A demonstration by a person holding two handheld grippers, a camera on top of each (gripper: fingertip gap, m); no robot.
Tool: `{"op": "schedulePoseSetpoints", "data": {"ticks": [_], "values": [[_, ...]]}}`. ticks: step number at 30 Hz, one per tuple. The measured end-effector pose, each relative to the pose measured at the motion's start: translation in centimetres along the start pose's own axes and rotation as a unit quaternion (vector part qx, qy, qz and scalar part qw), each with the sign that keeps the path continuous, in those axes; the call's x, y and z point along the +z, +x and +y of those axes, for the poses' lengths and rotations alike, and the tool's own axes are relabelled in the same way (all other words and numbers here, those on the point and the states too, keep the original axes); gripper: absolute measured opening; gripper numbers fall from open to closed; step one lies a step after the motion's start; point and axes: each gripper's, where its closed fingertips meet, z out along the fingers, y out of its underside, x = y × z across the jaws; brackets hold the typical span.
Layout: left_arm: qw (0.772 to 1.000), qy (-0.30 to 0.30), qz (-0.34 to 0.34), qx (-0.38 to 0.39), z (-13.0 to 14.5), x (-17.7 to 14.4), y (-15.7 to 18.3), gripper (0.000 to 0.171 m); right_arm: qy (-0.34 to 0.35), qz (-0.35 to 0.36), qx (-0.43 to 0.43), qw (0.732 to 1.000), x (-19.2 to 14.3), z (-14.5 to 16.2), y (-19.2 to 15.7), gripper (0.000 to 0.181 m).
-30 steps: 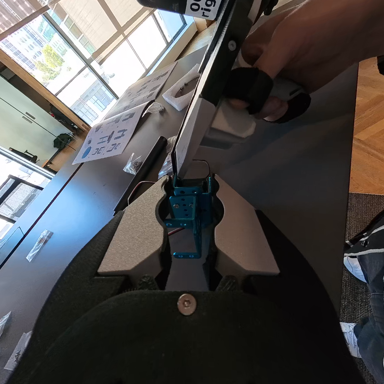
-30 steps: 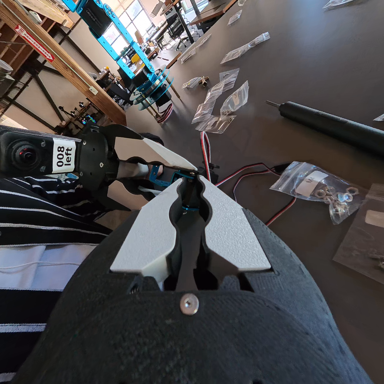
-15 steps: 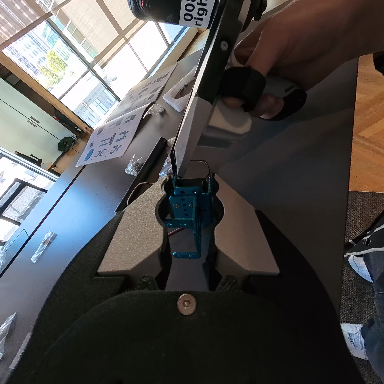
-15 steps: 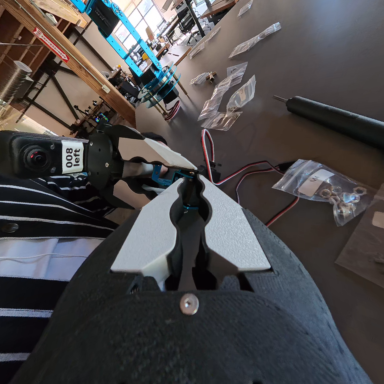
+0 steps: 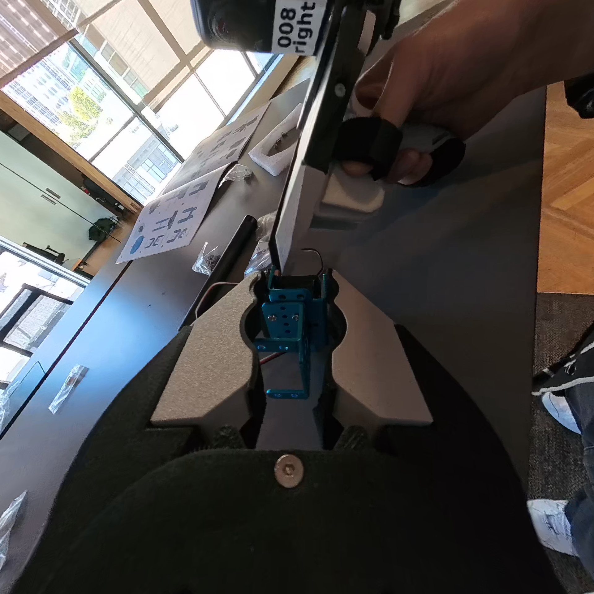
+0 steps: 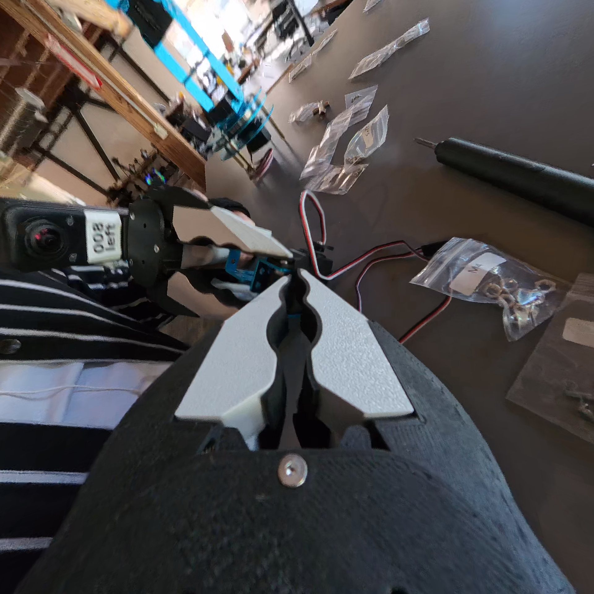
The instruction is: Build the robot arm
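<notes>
My left gripper (image 5: 294, 279) is shut on a blue perforated metal bracket (image 5: 283, 324) with a black servo at its far end, held above the dark table (image 5: 434, 289). Red, white and black servo wires (image 6: 313, 225) trail onto the table. My right gripper (image 5: 278, 266), held by a hand (image 5: 450, 80), comes down from above and its shut tips touch the bracket's top left corner. In the right wrist view the right gripper (image 6: 296, 277) is shut, tips against the bracket (image 6: 244, 273) held by the left gripper (image 6: 283, 262). A small dark piece shows in the gap between its fingers; I cannot tell what it is.
A black cylindrical tool (image 6: 514, 180) lies on the table, with a bag of nuts (image 6: 491, 283) and several small clear bags (image 6: 347, 151) nearby. A printed sheet (image 5: 170, 225) and white foam block (image 5: 279, 151) lie farther off. A blue frame assembly (image 6: 225, 96) stands behind. Less than 4 cm separates the two grippers' tips.
The right gripper has tilted, its camera body dropping further into the left wrist view, and the right wrist view is now blurred. Both grips and the bracket look unchanged.
</notes>
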Motion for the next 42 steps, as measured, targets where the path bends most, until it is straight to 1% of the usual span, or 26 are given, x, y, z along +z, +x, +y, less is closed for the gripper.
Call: {"op": "schedulePoseSetpoints", "data": {"ticks": [3, 6, 8, 10, 12, 14, 16, 19, 21, 25, 28, 30, 33, 39, 40, 42], "values": [[1.0, 0.0, -0.001, 0.0, 0.0, 0.1, -0.1, 0.036, -0.006, 0.018, -0.026, 0.999, 0.2, 0.3, 0.2, 0.0], [0.999, -0.013, 0.001, -0.039, 0.3, 0.2, -0.7, 0.036, 0.008, 0.068, -0.067, 0.995, -0.3, -0.2, 1.1, 0.0], [0.997, -0.021, 0.011, -0.079, 0.5, 0.2, -1.1, 0.036, 0.007, 0.051, -0.073, 0.996, -0.4, -0.1, 0.7, 0.001], [0.991, -0.029, 0.028, -0.127, 0.7, 0.1, -1.5, 0.036, 0.021, 0.03, -0.072, 0.997, -0.5, -0.3, 0.3, 0.016], [0.983, -0.031, 0.047, -0.173, 0.8, -0.3, -1.9, 0.036, 0.048, 0.008, -0.087, 0.995, -0.8, -0.8, -0.6, 0.024], [0.975, -0.023, 0.061, -0.211, 0.7, -0.8, -2.4, 0.036, 0.084, -0.001, -0.119, 0.989, -1.2, -1.6, -1.4, 0.024], [0.968, -0.008, 0.071, -0.239, 0.4, -1.4, -2.8, 0.036, 0.103, 0.001, -0.15, 0.983, -1.5, -2.0, -1.9, 0.023], [0.959, 0.016, 0.086, -0.269, -0.1, -2.3, -3.2, 0.036, 0.093, -0.024, -0.164, 0.982, -1.3, -1.6, -2.7, 0.02], [0.961, 0.033, 0.094, -0.26, -0.3, -2.9, -3.1, 0.036, 0.09, -0.03, -0.157, 0.983, -1.3, -1.5, -2.6, 0.02], [0.978, 0.034, 0.099, -0.182, -0.2, -4.4, -2.1, 0.036, 0.113, -0.041, -0.143, 0.982, -1.8, -2.1, -2.6, 0.017], [0.983, 0.037, 0.107, -0.146, -0.3, -5.1, -1.3, 0.036, 0.129, -0.046, -0.13, 0.982, -2.2, -2.5, -2.5, 0.016], [0.984, 0.028, 0.115, -0.132, 0.1, -5.2, -0.7, 0.036, 0.128, -0.046, -0.127, 0.983, -2.1, -2.4, -2.4, 0.016], [0.986, -0.002, 0.12, -0.113, 1.2, -4.9, 0.0, 0.036, 0.121, -0.044, -0.122, 0.984, -1.9, -2.3, -2.2, 0.017], [0.982, 0.017, 0.124, -0.142, 1.4, -5.3, -0.2, 0.037, 0.124, -0.045, -0.087, 0.987, -1.9, -2.6, -1.5, 0.021], [0.981, 0.024, 0.125, -0.149, 1.3, -5.5, -0.4, 0.04, 0.128, -0.042, -0.085, 0.987, -2.0, -2.7, -1.4, 0.021], [0.978, 0.046, 0.123, -0.164, 1.0, -6.0, -0.9, 0.04, 0.138, -0.036, -0.085, 0.986, -2.2, -2.9, -1.2, 0.022]]}}
